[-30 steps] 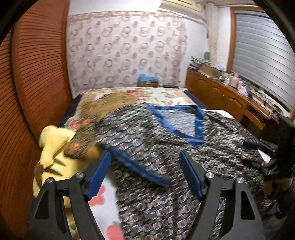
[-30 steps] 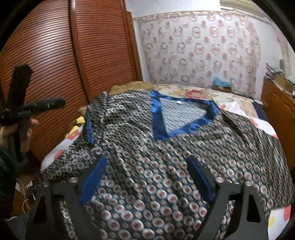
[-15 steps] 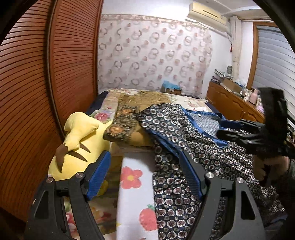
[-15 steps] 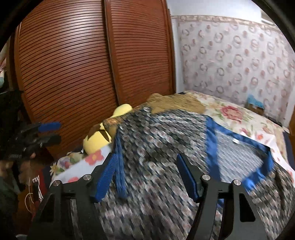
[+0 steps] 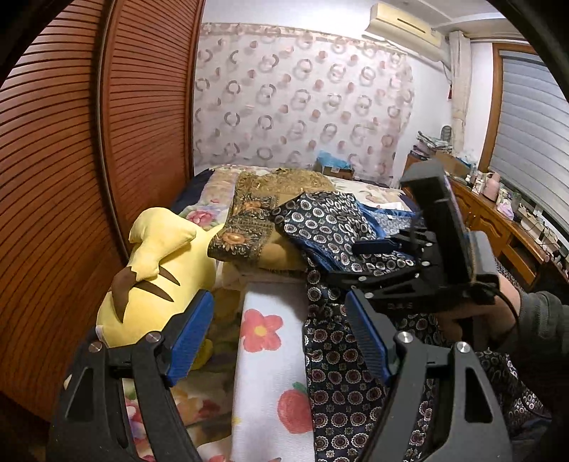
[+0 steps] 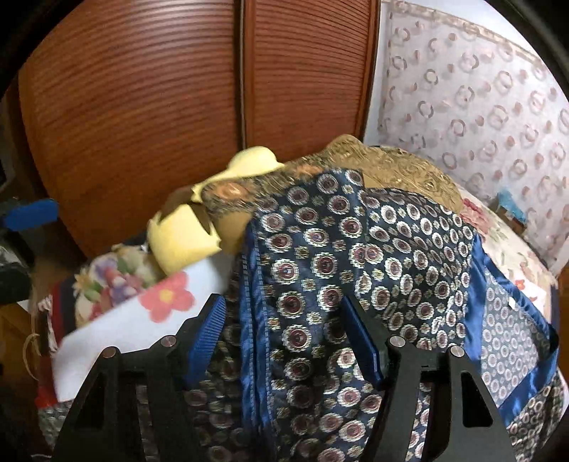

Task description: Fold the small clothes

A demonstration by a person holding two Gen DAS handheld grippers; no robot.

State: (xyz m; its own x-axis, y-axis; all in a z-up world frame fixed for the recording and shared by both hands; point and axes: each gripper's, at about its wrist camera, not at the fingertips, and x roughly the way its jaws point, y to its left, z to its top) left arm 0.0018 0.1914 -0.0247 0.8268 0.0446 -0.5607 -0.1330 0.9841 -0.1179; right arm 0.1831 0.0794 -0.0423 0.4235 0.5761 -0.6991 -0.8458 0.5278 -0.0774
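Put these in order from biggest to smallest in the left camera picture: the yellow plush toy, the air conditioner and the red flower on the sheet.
1. Yellow plush toy, biggest by far.
2. Air conditioner, though it is far away on the wall, so really it could be bigger.
3. Red flower, smallest.

Right wrist view is motion-smeared: wardrobe door (image 6: pixel 142 117) slats and plush toy (image 6: pixel 188 234) run soft. Patterned garment (image 6: pixel 355 256) is cut off by the bottom edge, and its lower part sits behind the right gripper (image 6: pixel 288 337) frame, so contact with the pads can't be read. In the left wrist view the right gripper (image 5: pixel 370 256) body blocks the garment's (image 5: pixel 327 227) blue neckline. Dresser clutter (image 5: pixel 498 199) too small to identify. Yellow plush toy (image 5: pixel 160 263) partly hidden behind the left gripper's blue pads (image 5: pixel 188 334).
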